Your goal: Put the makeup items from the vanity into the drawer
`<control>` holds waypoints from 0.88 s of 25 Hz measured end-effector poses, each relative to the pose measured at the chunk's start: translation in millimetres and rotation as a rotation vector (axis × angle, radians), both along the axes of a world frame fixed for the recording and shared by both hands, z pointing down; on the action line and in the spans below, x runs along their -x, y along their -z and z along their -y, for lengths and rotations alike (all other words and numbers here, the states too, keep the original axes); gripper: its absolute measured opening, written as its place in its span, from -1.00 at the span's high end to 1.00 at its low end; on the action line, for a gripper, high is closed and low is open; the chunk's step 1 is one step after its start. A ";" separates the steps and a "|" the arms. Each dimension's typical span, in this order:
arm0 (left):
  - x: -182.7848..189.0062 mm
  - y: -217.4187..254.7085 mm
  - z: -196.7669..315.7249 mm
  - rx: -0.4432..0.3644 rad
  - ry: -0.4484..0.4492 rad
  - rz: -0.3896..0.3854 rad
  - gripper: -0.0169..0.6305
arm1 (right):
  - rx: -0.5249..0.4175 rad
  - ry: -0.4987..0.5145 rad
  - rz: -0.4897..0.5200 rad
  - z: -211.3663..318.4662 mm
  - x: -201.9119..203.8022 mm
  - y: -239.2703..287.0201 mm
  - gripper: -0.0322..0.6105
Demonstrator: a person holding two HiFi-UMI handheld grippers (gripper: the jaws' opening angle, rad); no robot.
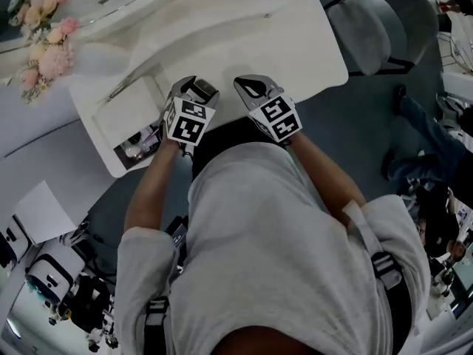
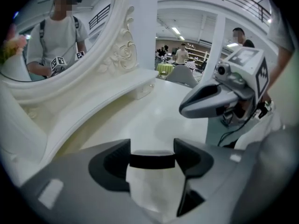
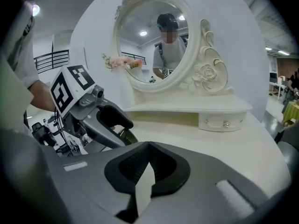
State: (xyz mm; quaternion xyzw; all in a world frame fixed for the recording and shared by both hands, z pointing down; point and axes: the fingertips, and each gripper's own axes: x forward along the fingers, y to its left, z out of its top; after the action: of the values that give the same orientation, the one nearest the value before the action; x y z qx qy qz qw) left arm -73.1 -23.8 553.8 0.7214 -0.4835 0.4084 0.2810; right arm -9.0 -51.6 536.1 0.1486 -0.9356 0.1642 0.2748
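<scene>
My left gripper hangs over the near edge of the white vanity, just right of the open drawer. Its jaws stand wide, with a dark flat makeup case pressed between the pads. In the right gripper view that left gripper shows the case as a dark round edge under its jaw. My right gripper is beside it over the tabletop, shut and empty. Small makeup items lie in the drawer.
An oval mirror in a carved frame stands at the back of the vanity, above a shelf with a small knobbed drawer. Pink flowers sit at the far left. A grey chair stands right of the vanity.
</scene>
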 end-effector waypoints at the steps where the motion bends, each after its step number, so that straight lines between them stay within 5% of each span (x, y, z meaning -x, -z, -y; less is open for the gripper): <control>1: 4.1 1.6 -1.2 -0.004 0.012 -0.003 0.06 | -0.006 0.013 -0.002 -3.0 2.8 -1.7 0.90; 4: 17.0 7.1 -3.1 -0.015 0.064 -0.016 0.06 | -0.041 0.081 -0.022 -15.4 10.4 -8.6 0.88; 6: 24.7 11.3 -3.7 -0.023 0.109 -0.035 0.06 | -0.096 0.168 -0.045 -28.6 18.3 -13.2 0.53; 13: 36.9 33.8 -8.1 -0.048 0.226 -0.122 0.06 | -0.423 0.406 -0.050 -67.1 67.6 -10.6 0.12; 16: 40.3 40.2 -13.5 -0.056 0.244 -0.143 0.06 | -0.564 0.446 -0.057 -71.5 87.3 -6.6 0.16; 18: 44.0 42.4 -18.1 -0.062 0.258 -0.150 0.06 | -0.631 0.470 -0.058 -74.7 96.9 -4.5 0.40; 19: 46.6 43.3 -20.5 -0.066 0.268 -0.151 0.06 | -0.657 0.482 -0.056 -76.5 100.3 -3.5 0.56; 22: 55.3 46.7 -28.6 -0.084 0.320 -0.174 0.06 | -0.691 0.518 -0.031 -81.8 106.4 0.6 0.59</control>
State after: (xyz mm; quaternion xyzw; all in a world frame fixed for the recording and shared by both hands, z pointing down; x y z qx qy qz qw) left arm -128.4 4.9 507.1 0.6790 -0.5825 0.2741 0.3529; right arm -115.5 30.2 535.5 -0.0052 -0.9379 -0.2355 0.2548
